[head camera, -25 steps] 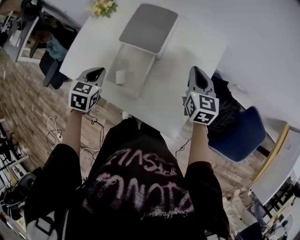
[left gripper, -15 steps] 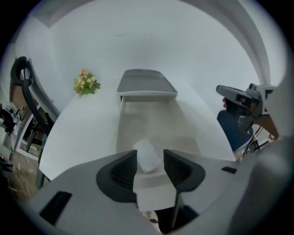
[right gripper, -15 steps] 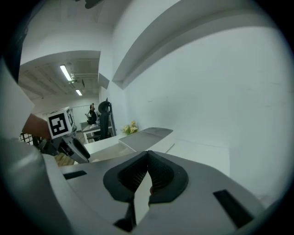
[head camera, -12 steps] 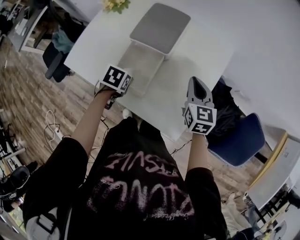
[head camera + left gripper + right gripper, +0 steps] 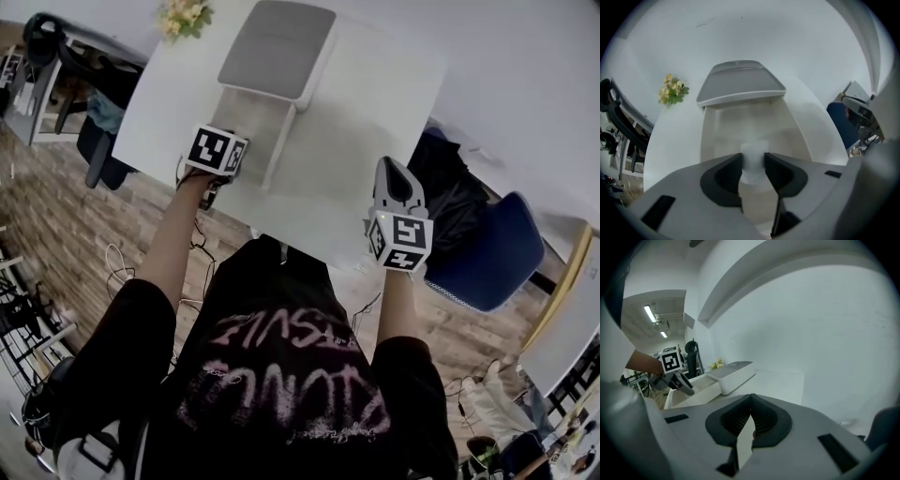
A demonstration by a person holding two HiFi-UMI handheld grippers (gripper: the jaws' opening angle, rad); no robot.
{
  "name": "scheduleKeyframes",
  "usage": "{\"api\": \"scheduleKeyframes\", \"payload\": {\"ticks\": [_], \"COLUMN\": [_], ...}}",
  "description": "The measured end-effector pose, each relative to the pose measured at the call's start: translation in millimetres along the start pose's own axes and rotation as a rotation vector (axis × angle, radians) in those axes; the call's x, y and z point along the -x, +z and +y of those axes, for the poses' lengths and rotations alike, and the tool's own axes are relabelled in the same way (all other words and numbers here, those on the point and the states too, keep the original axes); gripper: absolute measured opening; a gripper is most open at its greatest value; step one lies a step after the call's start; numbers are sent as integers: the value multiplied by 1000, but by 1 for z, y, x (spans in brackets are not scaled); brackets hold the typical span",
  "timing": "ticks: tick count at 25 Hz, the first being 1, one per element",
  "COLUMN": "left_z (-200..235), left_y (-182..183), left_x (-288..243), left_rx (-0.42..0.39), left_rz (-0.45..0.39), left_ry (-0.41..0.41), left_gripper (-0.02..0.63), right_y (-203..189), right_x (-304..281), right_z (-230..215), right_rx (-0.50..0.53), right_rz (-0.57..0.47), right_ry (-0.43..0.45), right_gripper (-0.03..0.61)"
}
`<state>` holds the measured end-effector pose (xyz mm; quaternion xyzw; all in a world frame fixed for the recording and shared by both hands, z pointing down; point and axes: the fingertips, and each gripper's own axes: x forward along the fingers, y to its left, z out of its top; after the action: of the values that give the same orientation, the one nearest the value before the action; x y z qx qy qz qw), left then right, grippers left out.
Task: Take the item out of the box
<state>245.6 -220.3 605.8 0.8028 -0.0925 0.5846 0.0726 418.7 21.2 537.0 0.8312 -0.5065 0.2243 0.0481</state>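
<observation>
Box (image 5: 251, 127) on white table (image 5: 366, 112), grey lid (image 5: 277, 49) already swung back. Left gripper (image 5: 753, 161) points down into box. Its jaws have just been closing round small white item (image 5: 753, 149), and pads look to touch its sides. Item seemingly on box floor, not yet raised; lifting it out is what's left, I'd judge. Right gripper (image 5: 750, 401) off to side near table edge, jaws together, nothing between. Flowers (image 5: 183, 14) at far corner, blue chair (image 5: 487, 258) beside table: neither in way. Box walls only likely hindrance.

Two tongs (image 5: 753, 157) (image 5: 395, 167), one box (image 5: 277, 52), one white item (image 5: 753, 165), one flower bunch (image 5: 183, 16).
</observation>
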Motion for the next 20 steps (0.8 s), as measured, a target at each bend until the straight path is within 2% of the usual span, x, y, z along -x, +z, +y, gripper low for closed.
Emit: {"api": "scheduleKeyframes", "payload": {"ticks": [2, 6, 7, 9, 11, 14, 15, 17, 20], "left_z": [-4, -8, -7, 0, 15, 47, 59, 86, 129], "left_y": [14, 16, 14, 12, 17, 9, -2, -43, -141], "left_x": [-8, -8, -5, 9, 57, 164, 205, 284, 392], "left_rx": [-32, -104, -98, -42, 60, 232, 274, 333, 444], "left_rz": [-28, -77, -106, -205, -382, -755, -871, -1079, -1382], "left_ry": [1, 26, 23, 22, 31, -30, -56, -87, -101], "left_gripper": [155, 177, 204, 210, 197, 31, 2, 2, 2], "right_y": [1, 3, 5, 10, 19, 41, 51, 72, 100], "right_x": [1, 9, 9, 6, 3, 4, 4, 6, 11], "right_z": [0, 3, 5, 12, 26, 64, 82, 129, 209], "right_rx": [2, -4, 1, 20, 36, 53, 64, 104, 148], "right_rz": [-2, -14, -17, -24, -41, -90, -106, -142, -205], "right_ry": [-5, 1, 9, 26, 43, 83, 109, 182, 291], "right_gripper": [9, 9, 9, 9, 9, 10, 9, 9, 10]}}
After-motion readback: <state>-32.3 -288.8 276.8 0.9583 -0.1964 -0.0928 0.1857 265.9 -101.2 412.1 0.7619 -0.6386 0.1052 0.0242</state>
